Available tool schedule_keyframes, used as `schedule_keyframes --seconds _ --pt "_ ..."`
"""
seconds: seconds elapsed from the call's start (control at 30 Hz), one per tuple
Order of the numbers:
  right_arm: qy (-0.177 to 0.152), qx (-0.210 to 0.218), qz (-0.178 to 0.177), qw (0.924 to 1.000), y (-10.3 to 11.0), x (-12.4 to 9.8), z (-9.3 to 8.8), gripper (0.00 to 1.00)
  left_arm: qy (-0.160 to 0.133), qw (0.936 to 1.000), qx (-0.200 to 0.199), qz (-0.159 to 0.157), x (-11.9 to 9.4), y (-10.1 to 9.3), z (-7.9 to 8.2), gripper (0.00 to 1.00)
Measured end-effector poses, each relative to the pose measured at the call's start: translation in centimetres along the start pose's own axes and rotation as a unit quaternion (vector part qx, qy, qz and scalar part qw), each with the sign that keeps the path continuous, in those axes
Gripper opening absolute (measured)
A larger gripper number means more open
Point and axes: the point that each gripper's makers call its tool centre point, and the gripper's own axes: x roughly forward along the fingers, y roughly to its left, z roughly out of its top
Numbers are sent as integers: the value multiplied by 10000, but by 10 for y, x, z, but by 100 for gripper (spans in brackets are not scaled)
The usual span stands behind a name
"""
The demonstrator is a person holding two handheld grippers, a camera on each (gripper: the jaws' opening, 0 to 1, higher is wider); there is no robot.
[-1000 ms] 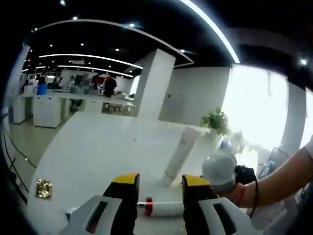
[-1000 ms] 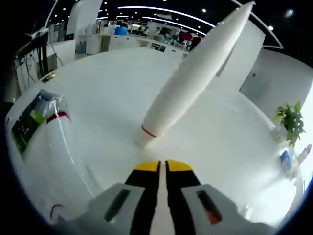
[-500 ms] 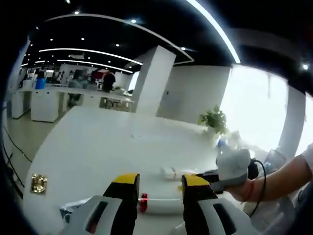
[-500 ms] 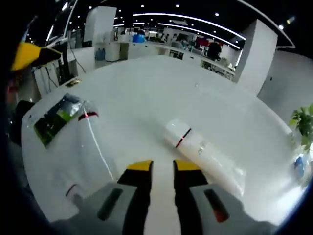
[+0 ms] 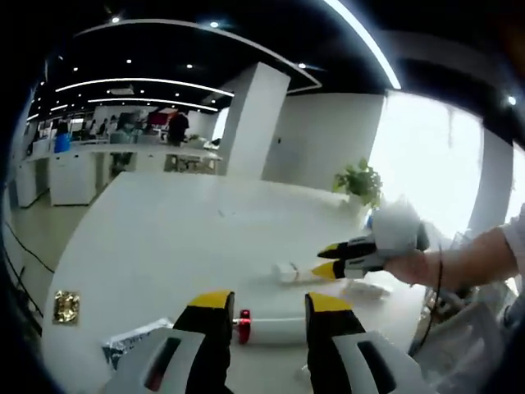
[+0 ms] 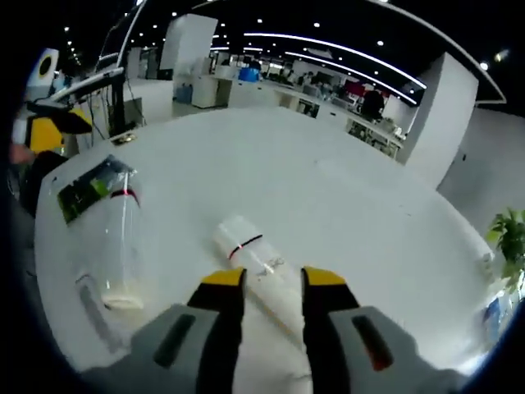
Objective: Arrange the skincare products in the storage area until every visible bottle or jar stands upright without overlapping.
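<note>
1. The gold square item (image 5: 66,306) lies flat near the left edge of the white worktop (image 5: 164,238), well apart from everything else.
2. A crinkled clear packet (image 5: 131,349) with a dark printed part lies near the worktop's near edge, just left of the left claw (image 5: 269,302).
3. The left claw hangs over the near edge with its yellow-tipped jaws apart and nothing between them. Beyond the gap lies a white tube with a red band (image 5: 275,330), on its side along the near edge.
4. A second white tube (image 5: 289,271) lies on its side further in, toward the right edge; the right claw (image 5: 328,261), held by a hand (image 5: 408,264), points at it with its jaws slightly apart, tips just beside the tube.
5. In the right gripper view, the left claw (image 6: 56,121) shows at the far left, above the worktop's (image 6: 328,205) edge.
6. The same packet (image 6: 89,189) lies by the left edge, and the long tube with a red band (image 6: 123,246) stretches from it toward the near edge, flat.
7. The right claw (image 6: 274,280) has its jaws open, one on each side of the lying white tube with a thin red line (image 6: 246,254); whether they touch it cannot be told.
8. A potted green plant (image 6: 510,238) stands at the far right edge.
</note>
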Motion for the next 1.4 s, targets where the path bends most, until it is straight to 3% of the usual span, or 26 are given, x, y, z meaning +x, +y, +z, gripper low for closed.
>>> schedule_keyframes --seconds 0.03,0.2,0.23,0.3,0.33,0.37,0.47,0.5,0.53,0.57,0.67,0.77,0.9,0.93,1.07,1.17,1.23,1.27,1.3,1.33,1.4 --pt "62 -49 311 9995 2 5 -1 28 27 10000 25 4 1 1 -1 36" --pt "346 -629 932 9931 10 16 -4 30 131 9999 24 -58 3 1 -6 36" --pt "280 -508 1090 9923 15 18 -1 30 155 9999 18 -61 3 1 -8 36" --pt "738 -883 1231 9857 16 23 -14 31 201 9998 30 -32 3 3 -10 36" --pt "782 -994 1199 9847 15 24 -16 32 211 9998 37 -20 3 4 -10 36" --pt "765 -1427 1201 9795 15 29 -15 32 236 9997 60 28 3 6 -12 36" --pt "930 -1967 1317 9671 16 35 -17 30 276 9995 118 110 2 10 -14 35" --pt "861 -1817 1452 9688 21 36 -13 30 288 9994 121 120 3 11 -14 35" --pt "861 -1876 1577 9657 26 35 -13 30 291 9994 117 124 3 11 -14 35" --pt "800 -2095 1728 9591 32 36 -11 30 290 9994 112 121 3 11 -14 35" --pt "767 -2258 1919 9520 39 36 -9 30 243 9997 2 -66 3 4 -13 35" --pt "680 -2503 2323 9374 57 34 -6 30 225 9996 -11 -196 5 -2 -12 35" --pt "527 -2800 2793 9169 78 30 -4 30 543 9975 274 -368 12 -7 -20 35" --pt "476 -3033 2913 9060 84 29 -4 30 573 9969 368 -388 14 -8 -18 35" --pt "388 -3159 3096 8960 91 26 -3 30 667 9933 722 -607 27 -13 -7 35" --pt "397 -3153 3104 8959 91 26 -3 31 989 9858 1014 -901 44 -18 -8 36" --pt "425 -3038 3046 9017 90 26 -2 34 1126 9824 1159 -941 52 -19 -9 38" --pt "642 -2590 2923 9183 85 21 -3 38 1275 9753 1427 -1099 66 -20 -9 38" --pt "544 -2297 2869 9284 81 19 1 42 1324 9737 1504 -1086 72 -19 -8 39" --pt "111 -1864 2868 9396 77 16 14 42 1391 9710 1595 -1115 79 -18 -9 40" --pt "-94 -1188 2716 9550 58 7 17 41 1673 9627 1766 -1183 92 -14 -15 40"
